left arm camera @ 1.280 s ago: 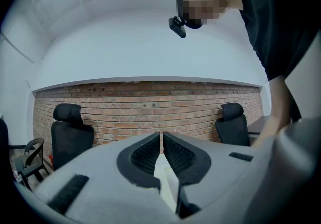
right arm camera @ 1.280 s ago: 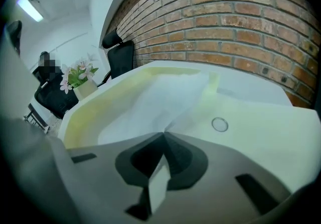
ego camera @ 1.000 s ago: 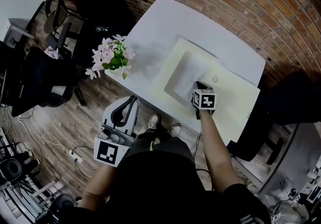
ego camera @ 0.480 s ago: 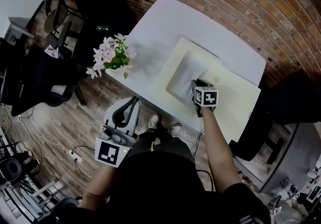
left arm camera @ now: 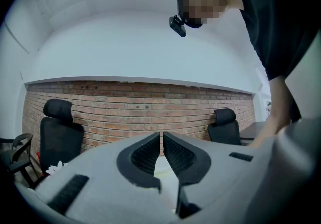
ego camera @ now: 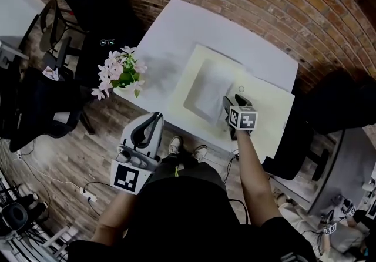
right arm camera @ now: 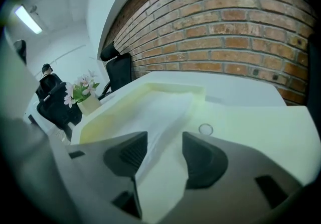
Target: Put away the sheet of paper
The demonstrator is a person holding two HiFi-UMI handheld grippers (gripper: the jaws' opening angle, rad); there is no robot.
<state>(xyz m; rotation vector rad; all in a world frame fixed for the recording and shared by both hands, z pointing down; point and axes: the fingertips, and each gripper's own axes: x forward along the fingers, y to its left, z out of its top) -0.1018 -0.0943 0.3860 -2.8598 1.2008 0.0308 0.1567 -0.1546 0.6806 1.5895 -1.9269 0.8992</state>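
Note:
The white sheet of paper (ego camera: pixel 209 88) lies in the shallow half of an open pale yellow case (ego camera: pixel 187 76) on the white table (ego camera: pixel 170 34). My right gripper (ego camera: pixel 234 102) is at the sheet's near corner. Its jaws are opening. In the right gripper view the sheet (right arm camera: pixel 163 110) runs through the gap of that gripper (right arm camera: pixel 159 151), and neither pad presses on it. My left gripper (ego camera: pixel 151 121) hangs off the table's near edge over the floor. In its own view its jaws (left arm camera: pixel 161 136) meet at the tips, with nothing between them.
The case's flat lid (ego camera: pixel 271 109) lies open to the right, with a small ring (ego camera: pixel 241 88) on it. A pot of pink flowers (ego camera: pixel 120 73) stands at the table's left corner. Black office chairs (ego camera: pixel 59 29) stand to the left, and a brick wall (ego camera: pixel 264 2) runs behind the table.
The right gripper's jaws have come apart and let go of the sheet's corner. The sheet, bowed up before, now lies flatter in the case. The left gripper has not moved.

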